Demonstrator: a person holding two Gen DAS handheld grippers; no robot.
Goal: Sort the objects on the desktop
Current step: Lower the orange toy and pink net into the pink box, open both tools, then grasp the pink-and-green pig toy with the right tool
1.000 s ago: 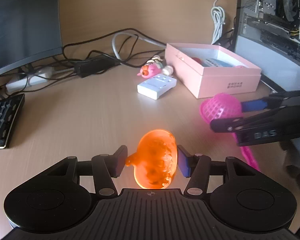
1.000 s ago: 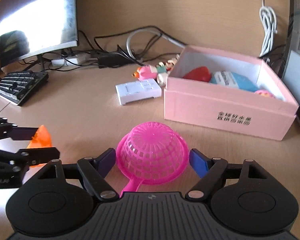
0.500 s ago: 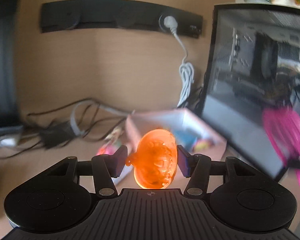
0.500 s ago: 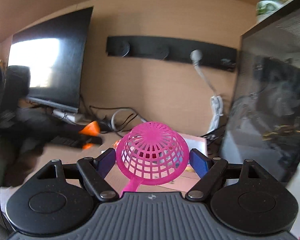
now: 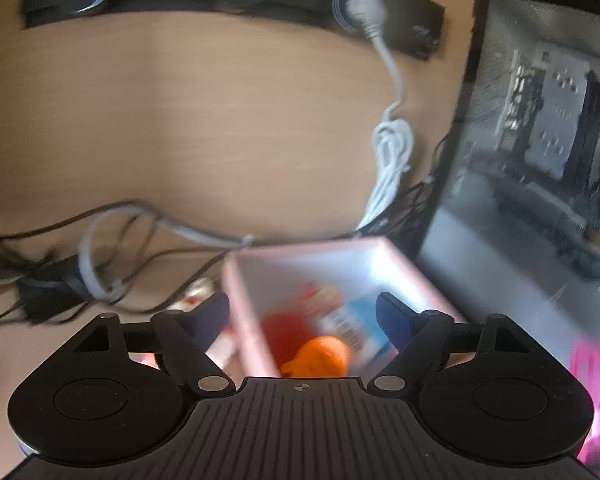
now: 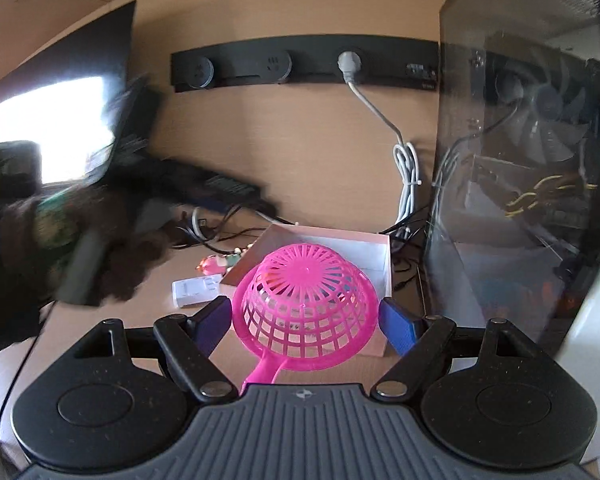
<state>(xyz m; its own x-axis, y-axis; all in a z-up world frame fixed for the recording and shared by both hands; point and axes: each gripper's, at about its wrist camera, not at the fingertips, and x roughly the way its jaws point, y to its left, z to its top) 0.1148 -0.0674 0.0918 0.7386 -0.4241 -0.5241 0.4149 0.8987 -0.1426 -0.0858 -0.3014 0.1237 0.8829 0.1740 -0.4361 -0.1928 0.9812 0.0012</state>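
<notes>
Now left claw [image 5: 302, 312] spread wide above pink box [image 5: 246, 300]; orange toy [image 5: 320, 356] blurred inside it by red item. Right claw [image 6: 306, 318] loosely brackets pink strainer [image 6: 306, 300], contact unclear.

Motion-blurred: pink box [image 5: 342, 276] contents and orange toy [image 5: 318, 356] in left wrist view. Pink strainer [image 5: 596, 384] cut by right edge. Left gripper [image 6: 236, 196] smeared in right wrist view.
</notes>
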